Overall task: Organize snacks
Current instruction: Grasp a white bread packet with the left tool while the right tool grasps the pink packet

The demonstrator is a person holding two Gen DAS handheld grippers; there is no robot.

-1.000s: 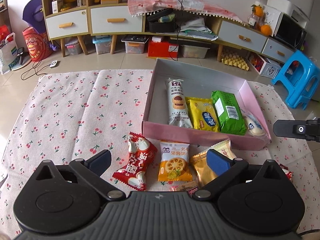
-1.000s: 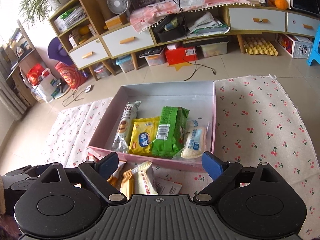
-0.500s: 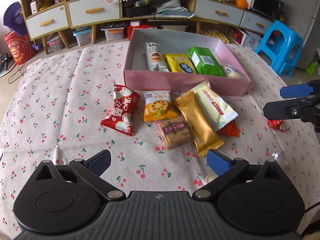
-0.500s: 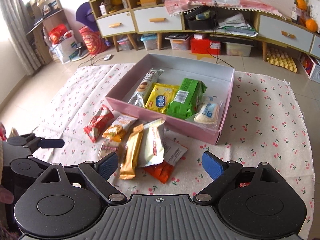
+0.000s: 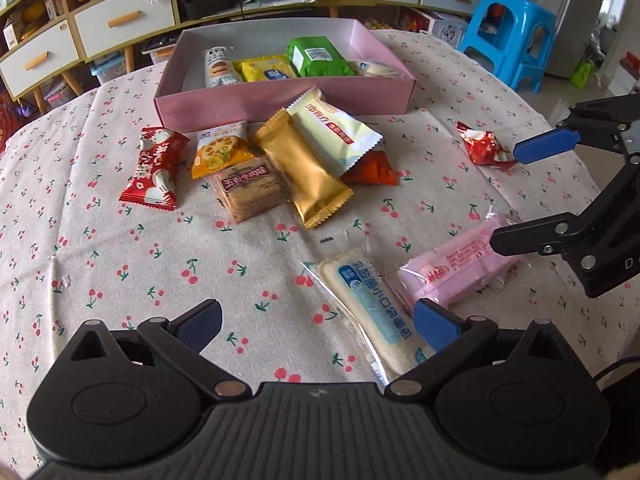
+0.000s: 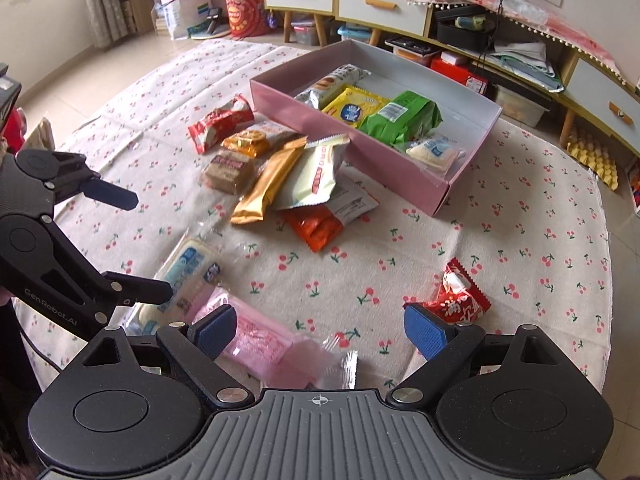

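Going left to right across the cherry-print cloth (image 5: 120, 264): a red candy-style pack (image 5: 154, 168) lies furthest left, then an orange-and-white biscuit pack (image 5: 222, 150) with a clear-wrapped brown cracker pack (image 5: 248, 186) just in front of it, then a gold bar wrapper (image 5: 304, 172) and a cream wrapper (image 5: 336, 132) leaning across an orange pack (image 5: 370, 166). All of that is bunched right against the front wall of the pink box (image 5: 280, 102), which holds four packs in a row: a white one, a yellow one, a green one and a pale one. Closer to the cameras, the left gripper (image 5: 316, 322) hangs over the cloth with its jaws spread wide and nothing in them; a white-and-blue bread pack (image 5: 368, 304) lies by its right finger. Next to that is a pink pack (image 5: 460, 264), and the right gripper (image 6: 318, 330) sits over it, also wide open and gripping nothing. A second red pack (image 6: 460, 298) lies off alone near its right finger.
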